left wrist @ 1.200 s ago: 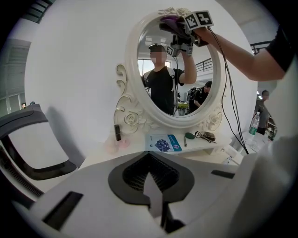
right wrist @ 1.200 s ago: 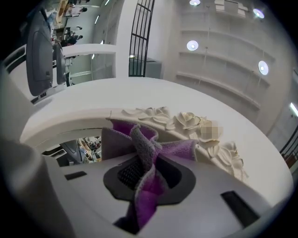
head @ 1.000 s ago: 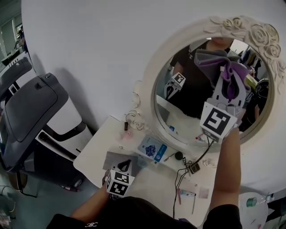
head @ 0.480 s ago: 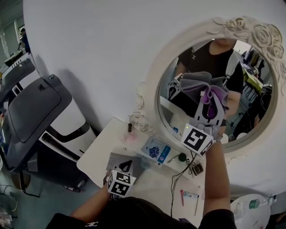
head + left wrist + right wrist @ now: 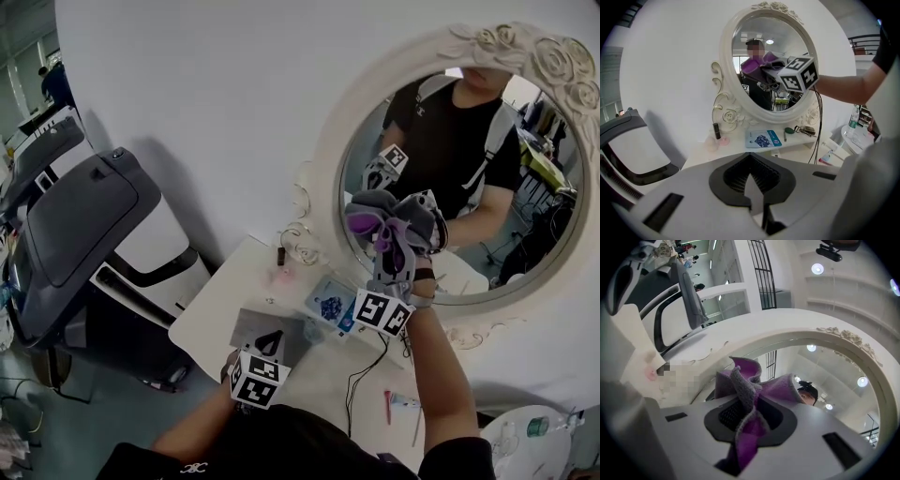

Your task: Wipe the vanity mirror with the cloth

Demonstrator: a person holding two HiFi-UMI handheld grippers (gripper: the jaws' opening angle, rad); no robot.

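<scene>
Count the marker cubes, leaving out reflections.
2: one cube on the left tongs low over the table; another cube on the right tongs, holding the cloth at the mirror.

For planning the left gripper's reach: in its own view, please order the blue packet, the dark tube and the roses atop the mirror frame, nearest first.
1. blue packet, low centre, lying flat.
2. dark tube, left, farther back.
3. roses, at the very top.

The mirror [image 5: 492,164] and table [image 5: 211,314] are seen from above in the head view and from low down in the left gripper view, while the mirror rim is viewed close from below in the right gripper view.
</scene>
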